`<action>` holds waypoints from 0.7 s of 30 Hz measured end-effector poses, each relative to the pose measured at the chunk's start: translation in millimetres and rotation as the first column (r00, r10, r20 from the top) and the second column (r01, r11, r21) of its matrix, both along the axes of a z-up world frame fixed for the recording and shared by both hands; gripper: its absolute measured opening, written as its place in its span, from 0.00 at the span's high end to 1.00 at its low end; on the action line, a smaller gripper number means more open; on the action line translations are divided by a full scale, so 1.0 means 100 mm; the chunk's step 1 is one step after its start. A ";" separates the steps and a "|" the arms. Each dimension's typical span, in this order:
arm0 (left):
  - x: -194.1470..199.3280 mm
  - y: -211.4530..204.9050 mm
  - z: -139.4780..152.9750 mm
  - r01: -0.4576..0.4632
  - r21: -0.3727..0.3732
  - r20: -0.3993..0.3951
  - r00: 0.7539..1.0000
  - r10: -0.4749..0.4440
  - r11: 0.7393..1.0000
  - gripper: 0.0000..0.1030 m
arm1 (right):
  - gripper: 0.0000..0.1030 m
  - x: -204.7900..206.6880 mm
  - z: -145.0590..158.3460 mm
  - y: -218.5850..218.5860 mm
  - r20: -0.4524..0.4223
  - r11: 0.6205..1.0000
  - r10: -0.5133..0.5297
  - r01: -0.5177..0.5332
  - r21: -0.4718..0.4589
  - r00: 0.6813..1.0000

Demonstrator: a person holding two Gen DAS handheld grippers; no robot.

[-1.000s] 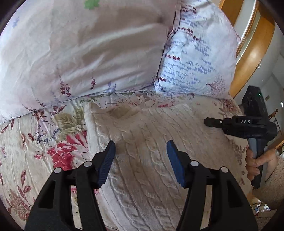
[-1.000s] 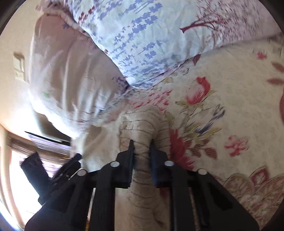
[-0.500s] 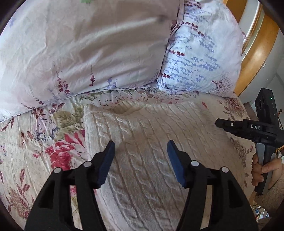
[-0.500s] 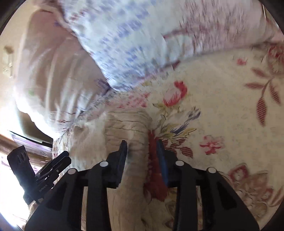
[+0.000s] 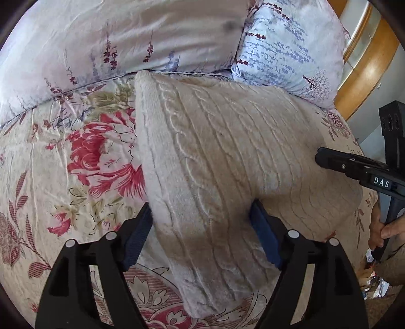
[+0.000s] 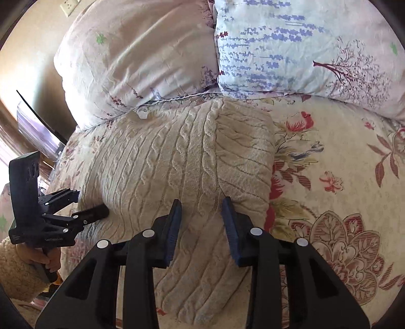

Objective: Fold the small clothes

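Note:
A cream cable-knit sweater (image 5: 215,157) lies folded on the floral bedspread (image 5: 76,177); it also shows in the right wrist view (image 6: 177,162). My left gripper (image 5: 201,222) is open, its blue pads either side of the sweater's near left part, not clamped. It shows from the side in the right wrist view (image 6: 86,205), at the sweater's left edge. My right gripper (image 6: 201,216) is open over the sweater's near right part and holds nothing. It shows in the left wrist view (image 5: 326,157) at the sweater's right edge.
Two floral pillows (image 5: 126,38) (image 5: 291,53) lie against the far side of the sweater, also in the right wrist view (image 6: 139,58) (image 6: 303,48). A wooden headboard (image 5: 364,70) curves at the right. A wall with a socket (image 6: 68,5) is at upper left.
My right gripper let go of the bunched sweater part, opened and swung round to face the pillows. The sweater now lies flat and folded. My left gripper moved forward, jaws astride the sweater.

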State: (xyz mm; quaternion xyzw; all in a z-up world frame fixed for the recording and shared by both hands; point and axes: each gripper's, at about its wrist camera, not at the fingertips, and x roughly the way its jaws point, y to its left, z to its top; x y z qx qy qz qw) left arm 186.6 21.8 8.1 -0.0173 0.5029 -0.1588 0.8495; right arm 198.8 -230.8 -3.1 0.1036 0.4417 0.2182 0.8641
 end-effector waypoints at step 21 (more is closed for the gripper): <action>-0.42 0.28 -0.03 -0.077 0.070 0.023 0.997 0.076 0.995 0.20 | 0.65 -0.80 -0.06 0.22 0.129 0.978 -0.033 0.059 -0.202 0.991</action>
